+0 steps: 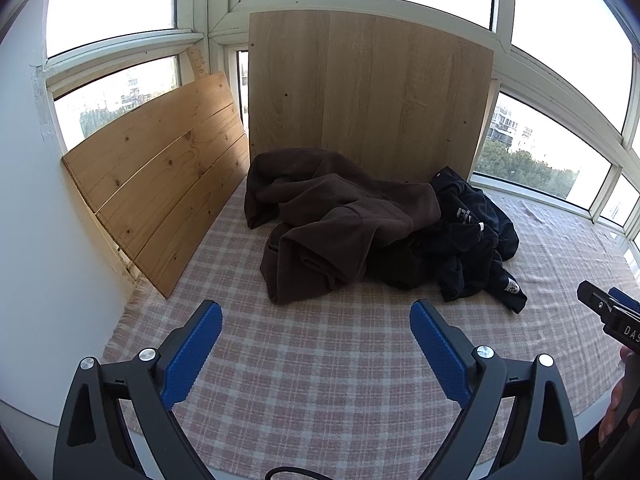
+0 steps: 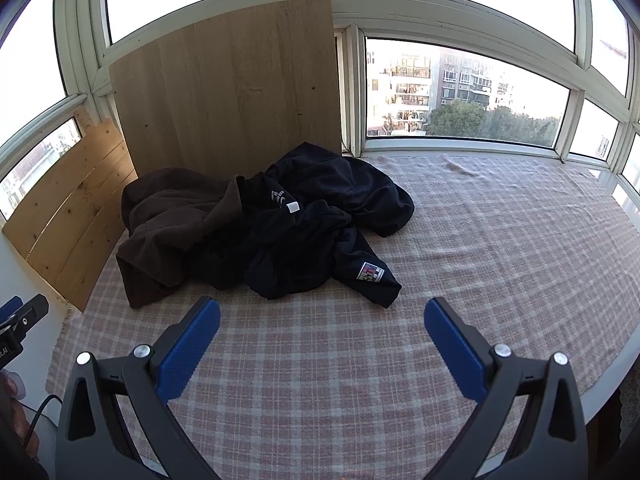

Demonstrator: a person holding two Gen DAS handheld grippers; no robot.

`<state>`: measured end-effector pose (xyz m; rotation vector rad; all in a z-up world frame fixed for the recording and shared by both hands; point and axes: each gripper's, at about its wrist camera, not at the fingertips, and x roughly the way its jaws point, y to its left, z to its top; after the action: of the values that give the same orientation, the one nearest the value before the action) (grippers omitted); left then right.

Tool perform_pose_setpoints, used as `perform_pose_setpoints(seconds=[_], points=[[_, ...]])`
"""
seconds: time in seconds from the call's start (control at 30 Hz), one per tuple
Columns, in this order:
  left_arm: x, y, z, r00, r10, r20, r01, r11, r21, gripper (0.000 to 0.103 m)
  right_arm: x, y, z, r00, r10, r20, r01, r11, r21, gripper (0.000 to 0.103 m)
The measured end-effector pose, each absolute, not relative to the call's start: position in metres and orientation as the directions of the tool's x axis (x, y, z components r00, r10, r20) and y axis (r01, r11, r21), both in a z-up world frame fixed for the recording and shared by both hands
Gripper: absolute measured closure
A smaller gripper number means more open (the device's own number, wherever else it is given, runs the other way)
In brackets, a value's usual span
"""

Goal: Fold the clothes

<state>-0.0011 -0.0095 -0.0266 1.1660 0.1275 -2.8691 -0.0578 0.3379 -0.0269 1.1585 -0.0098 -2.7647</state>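
Note:
A crumpled brown garment [image 1: 328, 216] lies in a heap on the checked cloth [image 1: 320, 360], partly over a crumpled black garment [image 1: 476, 240] to its right. Both show in the right wrist view: the brown garment [image 2: 172, 220] at left, the black garment [image 2: 320, 232] with a small patch label at its near corner. My left gripper [image 1: 316, 320] is open and empty, hovering above the cloth short of the brown heap. My right gripper [image 2: 322, 316] is open and empty, just short of the black garment; its side shows at the left wrist view's right edge [image 1: 612, 312].
A tall light wooden panel [image 1: 368, 96] stands upright behind the clothes. A pine plank board [image 1: 160, 176] leans against the left wall. Windows surround the far and right sides. The checked cloth [image 2: 500, 240] stretches to the right of the heap, up to the window sill.

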Motion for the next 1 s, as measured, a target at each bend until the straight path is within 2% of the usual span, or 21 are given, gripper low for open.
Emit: perform_pose_setpoints(seconds=[0.27,0.43,0.53,0.67,0.83,0.93,1.0], points=[[0.000,-0.008,-0.022,-0.733,-0.029,-0.679,0.069,-0.997,-0.032,0.008,-0.058,0.340,-0.037,-0.663,-0.153,-0.733,0.148,-0.986,0.071,0.000],[0.000,-0.006,-0.019,-0.742,-0.043,-0.669,0.069,-0.998,-0.012,0.008,-0.061,0.348,-0.043,-0.628,-0.213,-0.749,0.149,-0.977,0.154,0.000],[-0.002,-0.004,-0.019,-0.744,-0.046,-0.667,0.064,-0.998,-0.004,0.008,-0.059,0.351,-0.042,-0.652,-0.173,-0.738,0.134,-0.985,0.112,0.000],[-0.004,0.000,-0.017,-0.749,-0.044,-0.661,0.052,-0.999,0.008,0.008,-0.052,0.350,-0.032,-0.716,-0.109,-0.689,0.143,-0.990,0.008,0.000],[-0.004,-0.002,-0.010,-0.770,-0.036,-0.637,0.049,-0.999,-0.003,0.008,-0.029,0.367,-0.006,-0.836,-0.094,-0.541,0.088,-0.995,0.038,0.000],[-0.001,-0.009,-0.002,-0.805,-0.044,-0.592,0.065,-0.998,-0.015,0.008,-0.016,0.381,-0.002,-0.889,-0.163,-0.428,0.118,-0.985,0.129,0.000],[-0.002,-0.015,0.002,-0.820,-0.034,-0.571,0.069,-0.997,-0.039,0.007,-0.027,0.381,-0.010,-0.841,-0.205,-0.501,0.138,-0.976,0.169,0.000]])
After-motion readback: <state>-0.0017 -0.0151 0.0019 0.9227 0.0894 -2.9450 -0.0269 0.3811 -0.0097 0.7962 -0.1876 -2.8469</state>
